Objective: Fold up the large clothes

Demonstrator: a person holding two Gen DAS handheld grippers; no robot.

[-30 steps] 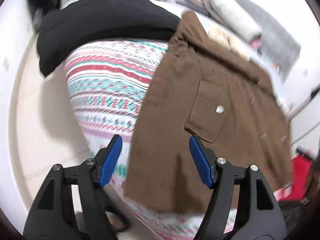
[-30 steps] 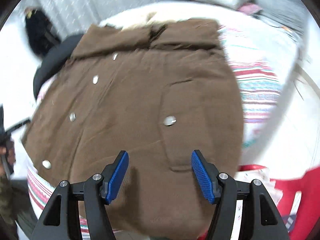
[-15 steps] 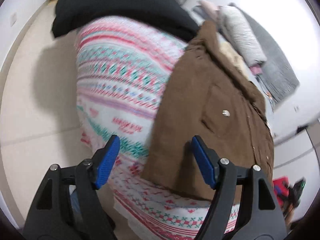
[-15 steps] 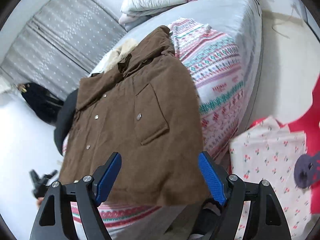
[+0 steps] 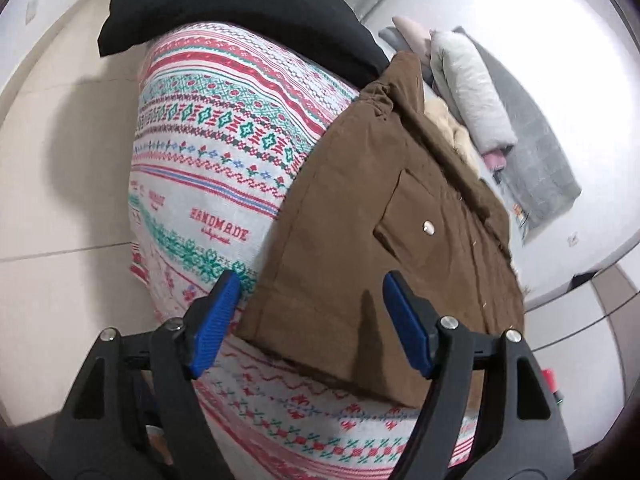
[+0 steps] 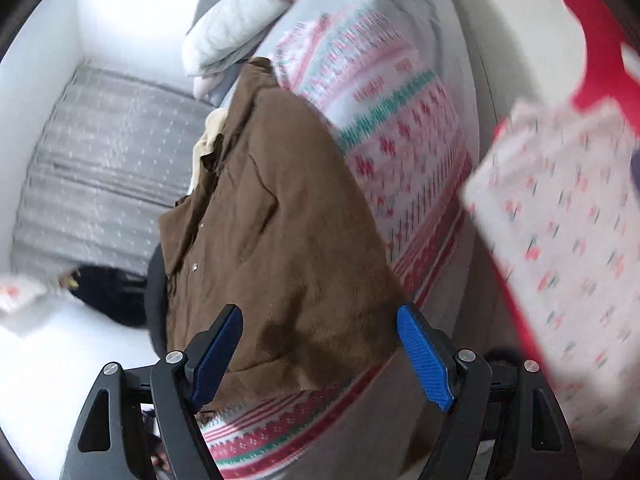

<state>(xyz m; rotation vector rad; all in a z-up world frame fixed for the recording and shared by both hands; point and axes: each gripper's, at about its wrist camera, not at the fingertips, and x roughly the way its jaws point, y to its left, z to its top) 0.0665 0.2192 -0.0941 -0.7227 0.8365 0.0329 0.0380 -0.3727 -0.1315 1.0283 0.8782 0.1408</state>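
Note:
A brown corduroy jacket (image 5: 384,232) with silver snaps lies flat on a bed covered by a patterned red, green and white blanket (image 5: 224,152). Its sleeves are not visible. My left gripper (image 5: 312,324) is open and empty, just above the jacket's near hem corner. The jacket also shows in the right wrist view (image 6: 272,248). My right gripper (image 6: 320,356) is open and empty, over the jacket's hem at the bed's edge (image 6: 460,216).
A black garment (image 5: 240,12) lies at the bed's far end. Folded grey and white bedding (image 5: 472,88) sits by the jacket's collar. A red and white patterned cloth (image 6: 568,216) lies on the floor at the right. Pale tile floor (image 5: 60,200) flanks the bed.
Both grippers pulled back and away from the jacket, staying open. The right view swung and tilted, bringing the floor cloth into view. The jacket has not moved.

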